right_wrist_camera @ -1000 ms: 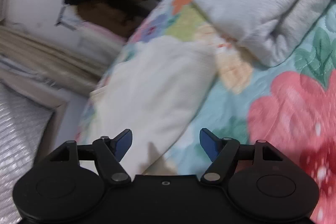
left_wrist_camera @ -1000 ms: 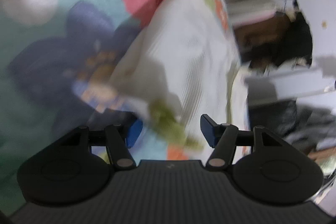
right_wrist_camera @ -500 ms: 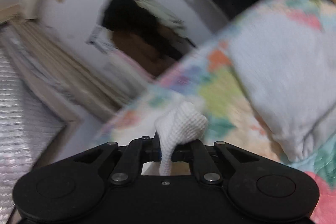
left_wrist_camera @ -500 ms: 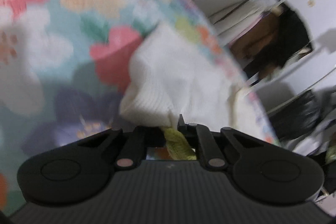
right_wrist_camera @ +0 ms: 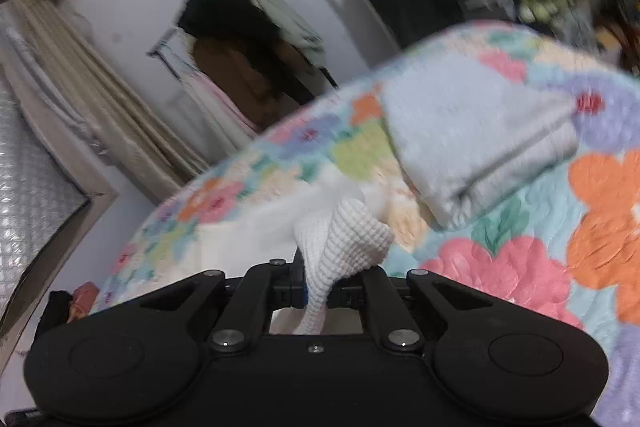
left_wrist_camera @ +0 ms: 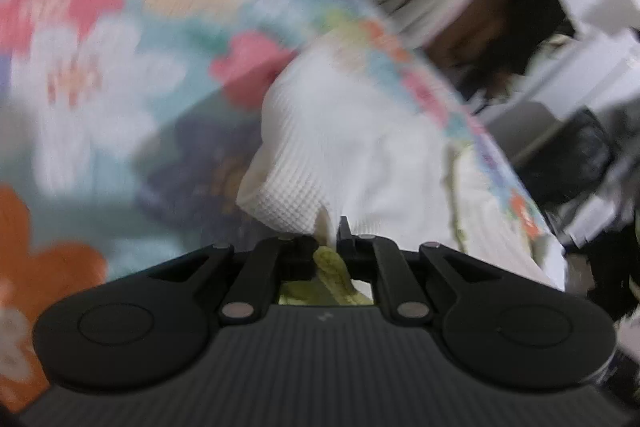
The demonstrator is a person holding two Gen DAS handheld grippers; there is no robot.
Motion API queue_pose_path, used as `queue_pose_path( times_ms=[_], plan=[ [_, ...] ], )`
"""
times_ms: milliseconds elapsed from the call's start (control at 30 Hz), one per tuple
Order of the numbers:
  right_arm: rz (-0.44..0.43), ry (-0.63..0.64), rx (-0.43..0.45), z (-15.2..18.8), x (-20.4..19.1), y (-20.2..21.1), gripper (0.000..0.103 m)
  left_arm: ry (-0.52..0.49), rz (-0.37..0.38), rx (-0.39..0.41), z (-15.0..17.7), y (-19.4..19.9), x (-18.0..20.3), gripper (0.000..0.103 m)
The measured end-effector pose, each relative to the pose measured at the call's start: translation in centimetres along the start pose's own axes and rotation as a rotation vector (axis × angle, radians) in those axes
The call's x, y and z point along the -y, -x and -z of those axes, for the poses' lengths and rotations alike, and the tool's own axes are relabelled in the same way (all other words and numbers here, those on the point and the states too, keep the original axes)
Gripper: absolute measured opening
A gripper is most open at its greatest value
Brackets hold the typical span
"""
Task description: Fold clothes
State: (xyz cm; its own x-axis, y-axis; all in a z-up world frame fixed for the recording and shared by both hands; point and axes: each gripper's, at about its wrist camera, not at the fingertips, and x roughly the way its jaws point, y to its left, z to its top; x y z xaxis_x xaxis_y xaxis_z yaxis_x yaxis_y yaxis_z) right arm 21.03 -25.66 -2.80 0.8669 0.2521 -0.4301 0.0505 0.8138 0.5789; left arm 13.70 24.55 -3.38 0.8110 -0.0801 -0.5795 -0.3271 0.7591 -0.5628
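A white waffle-knit garment with a yellow-green trim lies on a floral bedspread. My left gripper is shut on the garment's near edge, with the green trim bunched between its jaws. In the right wrist view my right gripper is shut on another bunched corner of the white garment, lifted off the bedspread. The rest of the garment trails away behind the corner.
A folded light grey garment lies on the bedspread to the right of my right gripper. Beyond the bed edge are a clothes rack with dark and brown garments, curtains and a white wall.
Both grippers were open over the white garment one second ago. Both have since shut on its edges and lifted it, and the views have swung up toward the far wall.
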Motion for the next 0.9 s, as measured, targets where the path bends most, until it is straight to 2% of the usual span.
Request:
queue_pose_path(
  times_ms=[67, 133, 200, 300, 367, 433, 500, 567, 600, 700, 767, 833, 900],
  plan=[
    [-0.003, -0.025, 0.017, 0.2, 0.4, 1.8, 0.007, 0.024, -0.015, -0.043, 0.5, 0.6, -0.5, 0.007],
    [0.010, -0.150, -0.026, 0.5, 2.3, 1.8, 0.007, 0.069, -0.014, -0.106, 1.5, 0.8, -1.2, 0.007],
    [0.032, -0.223, -0.072, 1.2, 3.6, 1.2, 0.007, 0.025, -0.063, -0.167, 2.6, -0.2, -0.6, 0.007],
    [0.089, -0.195, -0.102, 1.8, 4.0, 0.5, 0.007, -0.097, -0.145, -0.186, 3.1, -1.0, 1.0, 0.008],
    [0.070, -0.131, -0.079, 1.7, 3.3, 0.4, 0.008, -0.156, -0.151, -0.174, 2.7, -0.8, 2.2, 0.014],
    [-0.012, -0.033, -0.032, 1.4, 2.0, 0.8, 0.009, -0.219, -0.158, -0.121, 2.5, 1.0, 3.3, 0.018],
    [-0.022, 0.079, -0.030, 0.9, 0.0, 0.8, 0.009, -0.241, -0.123, -0.076, 2.2, 3.2, 3.9, 0.025],
    [-0.045, 0.195, -0.031, 0.8, -2.4, 0.8, 0.009, -0.235, -0.056, -0.049, 1.2, 4.7, 4.5, 0.041],
    [-0.064, 0.242, -0.034, 0.9, -3.5, 0.8, 0.009, -0.235, -0.030, -0.046, 0.7, 5.4, 4.9, 0.044],
    [-0.126, 0.374, -0.044, 1.2, -7.9, 0.3, 0.009, -0.243, 0.014, -0.082, -1.1, 5.8, 5.6, 0.045],
    [-0.201, 0.420, -0.058, 1.8, -11.5, -0.1, 0.009, -0.255, 0.073, -0.129, -2.2, 5.1, 5.8, 0.051],
    [-0.271, 0.441, -0.089, 3.0, -15.1, -0.6, 0.009, -0.173, 0.143, -0.157, -2.8, 3.2, 4.4, 0.049],
    [-0.355, 0.500, -0.120, 5.3, -19.1, -1.1, 0.009, -0.085, 0.148, -0.086, -2.6, 2.8, 2.9, 0.049]
  ],
)
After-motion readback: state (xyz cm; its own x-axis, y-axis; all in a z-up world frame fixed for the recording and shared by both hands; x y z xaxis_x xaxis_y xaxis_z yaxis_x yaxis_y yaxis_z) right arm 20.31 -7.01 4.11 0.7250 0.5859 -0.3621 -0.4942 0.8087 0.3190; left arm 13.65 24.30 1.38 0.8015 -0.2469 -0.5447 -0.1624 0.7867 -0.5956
